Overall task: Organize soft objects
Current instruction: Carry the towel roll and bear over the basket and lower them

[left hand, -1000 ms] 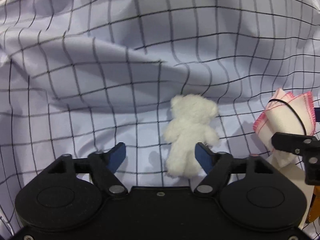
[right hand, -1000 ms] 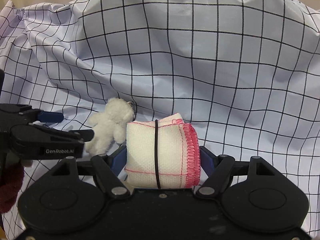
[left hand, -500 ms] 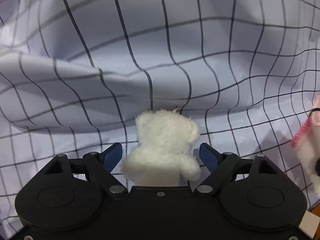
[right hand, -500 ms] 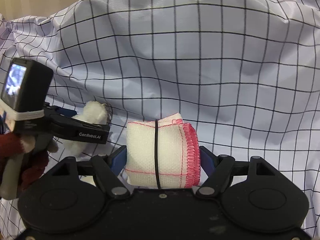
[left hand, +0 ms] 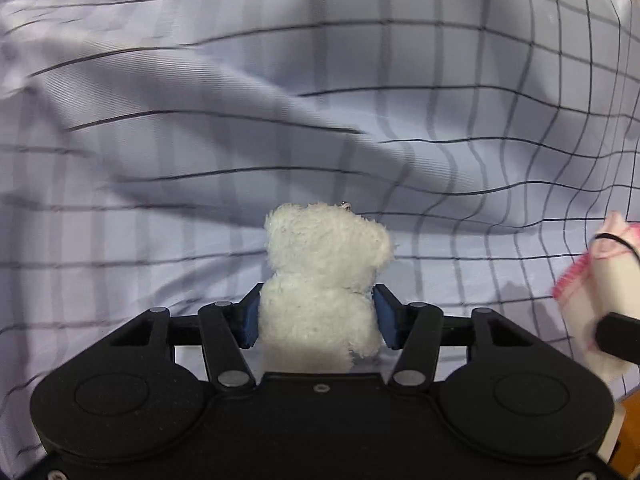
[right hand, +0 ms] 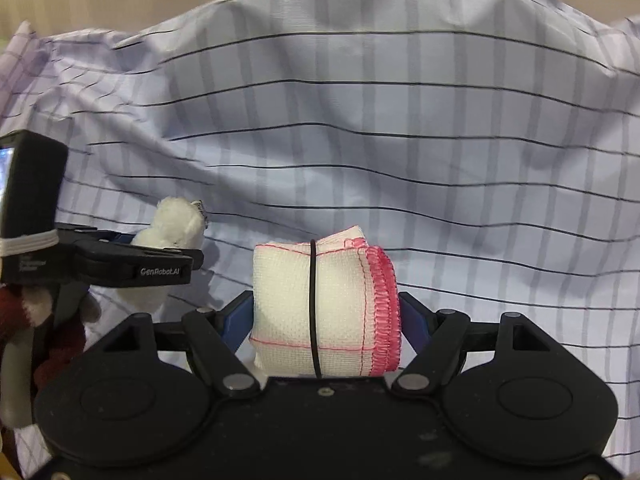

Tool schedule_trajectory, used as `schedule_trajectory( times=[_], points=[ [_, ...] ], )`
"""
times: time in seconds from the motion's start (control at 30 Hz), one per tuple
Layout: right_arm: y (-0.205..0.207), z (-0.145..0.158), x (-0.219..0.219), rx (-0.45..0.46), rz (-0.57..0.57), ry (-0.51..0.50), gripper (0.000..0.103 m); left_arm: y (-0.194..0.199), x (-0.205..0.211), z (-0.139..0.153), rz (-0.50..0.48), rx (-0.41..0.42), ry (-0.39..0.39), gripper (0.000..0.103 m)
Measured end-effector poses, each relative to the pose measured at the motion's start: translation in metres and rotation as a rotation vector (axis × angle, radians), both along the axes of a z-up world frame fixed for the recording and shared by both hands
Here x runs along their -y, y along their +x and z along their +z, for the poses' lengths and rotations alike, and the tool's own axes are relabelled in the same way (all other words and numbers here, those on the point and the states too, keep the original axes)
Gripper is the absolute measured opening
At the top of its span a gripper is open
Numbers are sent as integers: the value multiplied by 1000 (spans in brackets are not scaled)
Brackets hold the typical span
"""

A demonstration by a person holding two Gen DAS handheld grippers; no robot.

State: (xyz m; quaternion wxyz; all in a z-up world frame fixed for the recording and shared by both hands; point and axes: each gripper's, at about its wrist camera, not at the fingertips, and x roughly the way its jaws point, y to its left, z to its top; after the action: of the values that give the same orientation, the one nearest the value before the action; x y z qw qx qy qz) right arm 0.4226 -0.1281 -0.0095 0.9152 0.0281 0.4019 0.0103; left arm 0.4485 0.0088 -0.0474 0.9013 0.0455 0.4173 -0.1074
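Two soft objects are now held. The left gripper has just closed its fingers on the plush bear, which sat loose between them on the checked cloth moments earlier. The right gripper clamps the banded towel roll. Both appear ready for transfer.

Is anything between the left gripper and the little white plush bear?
Nothing visible. The left gripper has just been closing, and its blue pads now press both sides of the white plush bear over the checked cloth.
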Motion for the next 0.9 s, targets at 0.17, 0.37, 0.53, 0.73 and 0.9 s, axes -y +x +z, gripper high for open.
schedule_trajectory(
  times=[0.17, 0.37, 0.53, 0.73, 0.9],
  points=[
    [2, 2, -46, -1, 88, 17, 75, -34, -38, 8, 76, -12, 3, 53],
    [-8, 6, -96, -1, 193, 40, 75, -75, -88, 18, 175, -4, -10, 53],
    [-28, 10, -127, 3, 279, 42, 75, -119, -114, 24, 225, 19, 4, 53],
    [-78, 19, -145, 12, 366, 40, 75, -176, -137, 32, 302, 34, -10, 53],
    [-137, 21, -138, 0, 407, 47, 75, -226, -141, 40, 315, 48, -13, 53]
  ],
)
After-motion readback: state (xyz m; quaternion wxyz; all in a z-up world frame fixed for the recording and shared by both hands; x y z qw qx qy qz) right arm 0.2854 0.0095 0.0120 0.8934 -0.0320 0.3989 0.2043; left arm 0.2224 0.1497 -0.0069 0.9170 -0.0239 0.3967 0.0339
